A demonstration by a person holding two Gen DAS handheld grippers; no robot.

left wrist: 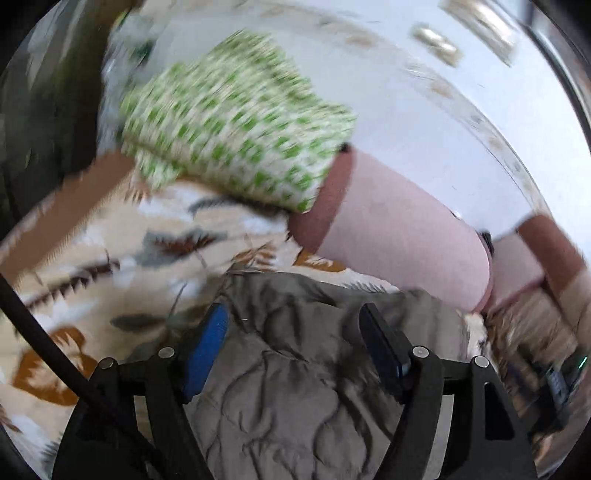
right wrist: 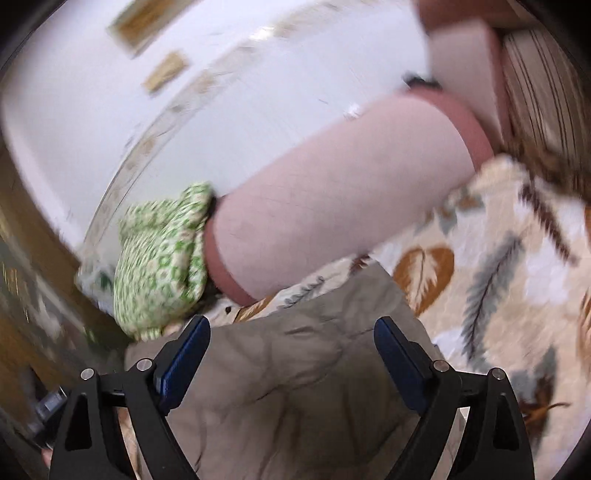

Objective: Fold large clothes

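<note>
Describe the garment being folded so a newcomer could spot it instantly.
Start at the leaf-patterned bedspread. The grey-khaki garment lies on it, nearest the camera, below the pink bolster. It alone is plain, crumpled and unpatterned.

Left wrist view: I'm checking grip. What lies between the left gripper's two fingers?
In the left wrist view, crumpled grey-olive garment fills the gap between the open left gripper fingers; neither pad visibly pinches it.

- grey garment (left wrist: 295, 369): lower part cut off at bottom edge, both views
- green-patterned pillow (left wrist: 229, 122): motion-blurred, print unreadable
- upper-left wall frames (right wrist: 147, 18): smeared
</note>
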